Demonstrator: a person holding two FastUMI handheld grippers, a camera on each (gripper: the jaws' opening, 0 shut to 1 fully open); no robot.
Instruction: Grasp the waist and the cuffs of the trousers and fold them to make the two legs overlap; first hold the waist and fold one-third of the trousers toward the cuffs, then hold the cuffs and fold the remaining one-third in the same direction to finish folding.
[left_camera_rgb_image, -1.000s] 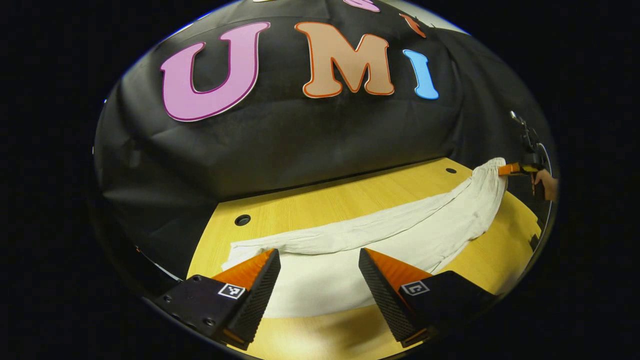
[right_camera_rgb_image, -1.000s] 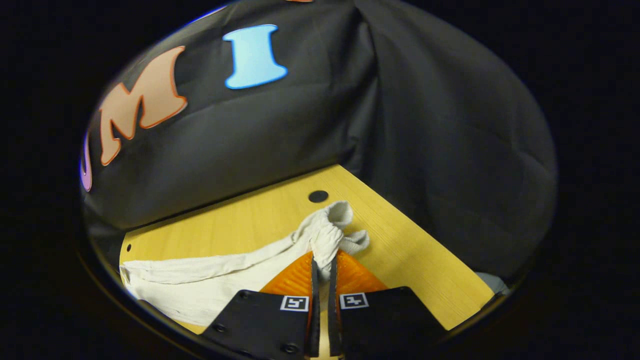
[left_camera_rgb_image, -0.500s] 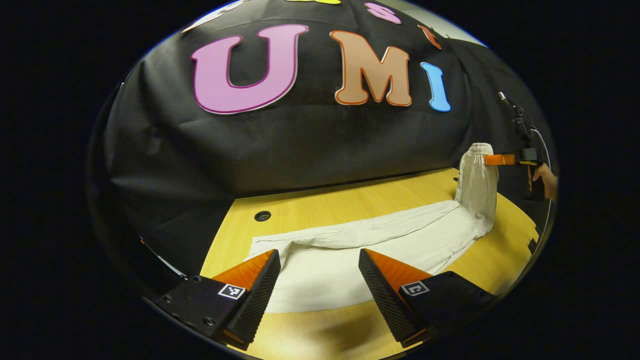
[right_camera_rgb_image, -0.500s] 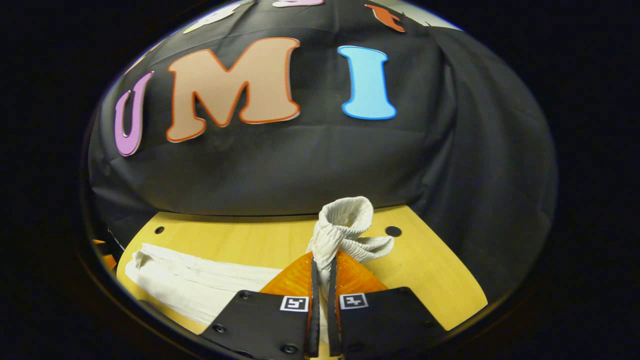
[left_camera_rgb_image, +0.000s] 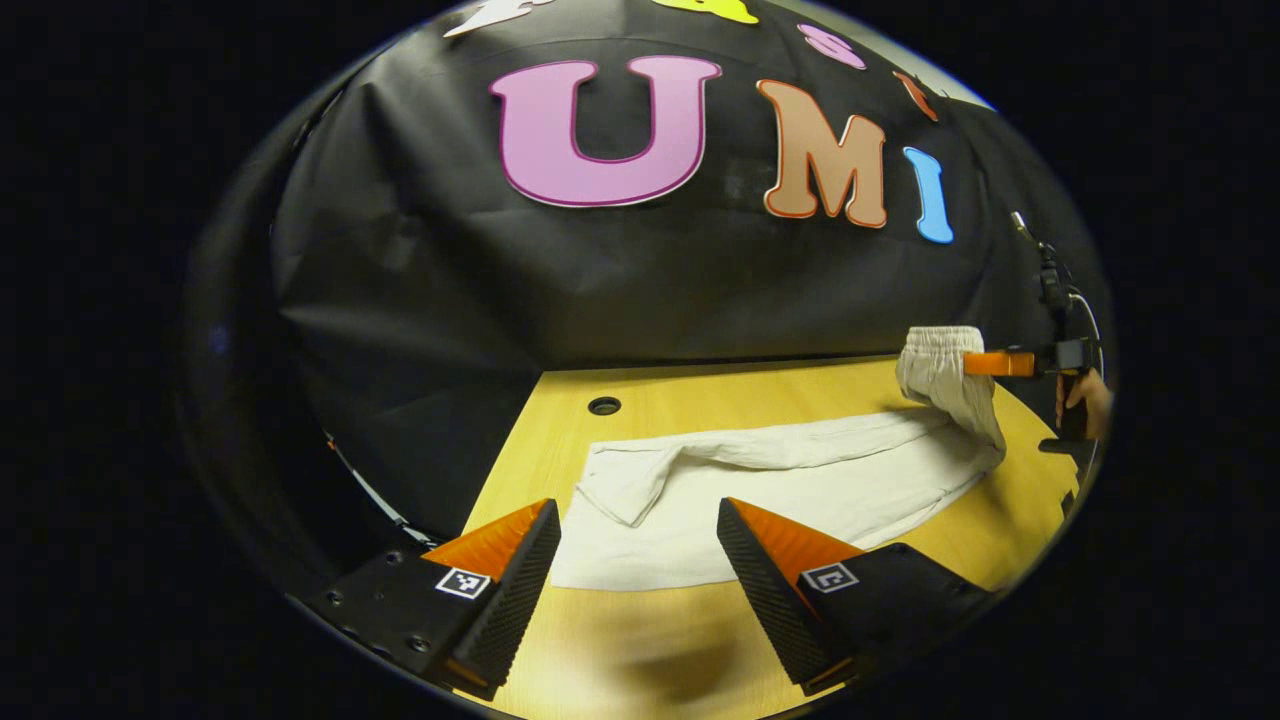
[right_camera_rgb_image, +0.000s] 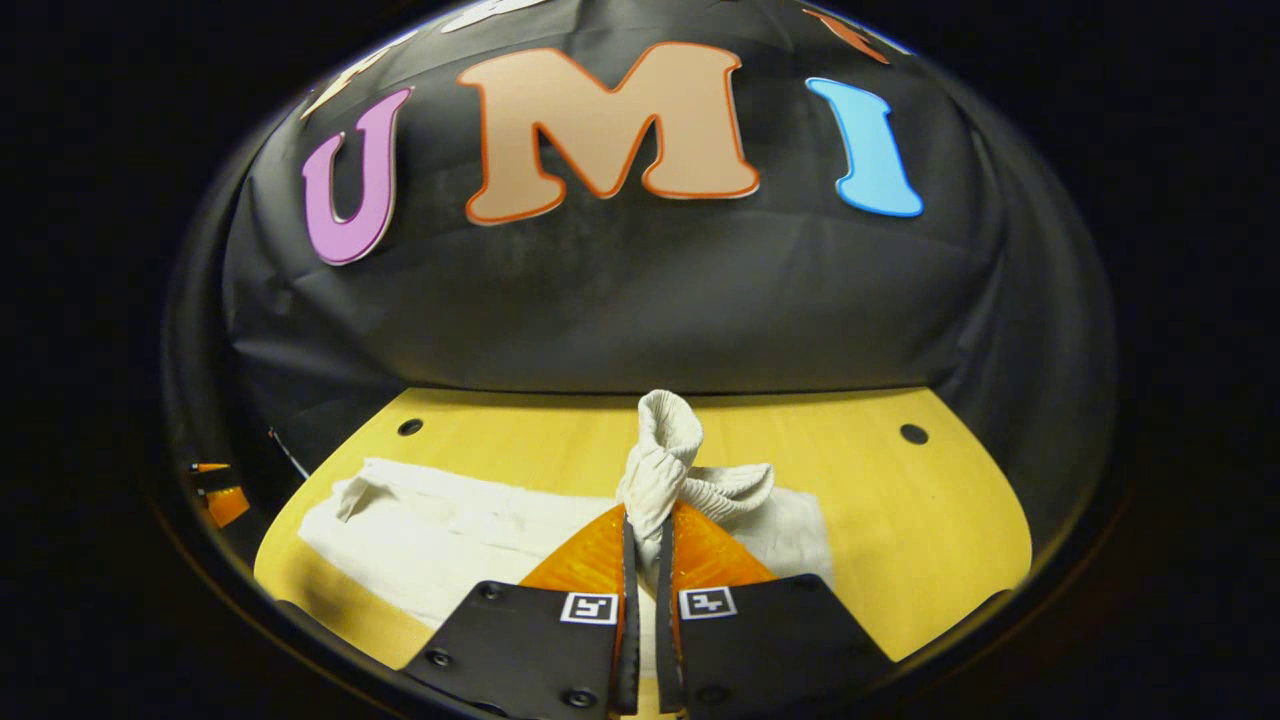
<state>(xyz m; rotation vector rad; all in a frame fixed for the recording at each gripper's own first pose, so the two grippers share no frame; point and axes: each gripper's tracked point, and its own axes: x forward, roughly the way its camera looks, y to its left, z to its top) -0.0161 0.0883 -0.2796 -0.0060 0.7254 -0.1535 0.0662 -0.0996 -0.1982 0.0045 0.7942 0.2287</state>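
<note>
Left gripper view.
- Left hand-held gripper (left_camera_rgb_image: 638, 550): fingers wide apart, nothing between them, held above the near edge of the counter (left_camera_rgb_image: 760, 385).
- Trousers (left_camera_rgb_image: 800, 490): pale cloth lying lengthwise across the wooden counter. The cuff end (left_camera_rgb_image: 620, 480) lies just ahead of the left fingers, its far corner turned over on itself. The waist (left_camera_rgb_image: 938, 352) is raised off the counter at the far right, with the cloth below it sloping down to the flat part.
- Right hand-held gripper (left_camera_rgb_image: 985, 363): seen far off at the right edge, fingers level and meeting the raised waist. A hand (left_camera_rgb_image: 1080, 400) holds its grip.
- Hole (left_camera_rgb_image: 604, 405) in the counter near the far left corner.

Right gripper view.
- Right hand-held gripper (right_camera_rgb_image: 647, 545): fingers closed together, clamped on the gathered waist (right_camera_rgb_image: 665, 450), which stands bunched above the tips.
- Trousers (right_camera_rgb_image: 440, 520): the rest stretches left across the counter (right_camera_rgb_image: 920, 540), flat, with a turned-up corner at the far left end.
- Left hand-held gripper (right_camera_rgb_image: 220, 495): a small part shows at the left edge; how its fingers stand cannot be told here.
- Two holes in the counter, one far left (right_camera_rgb_image: 410, 427), one far right (right_camera_rgb_image: 912, 433).
</note>
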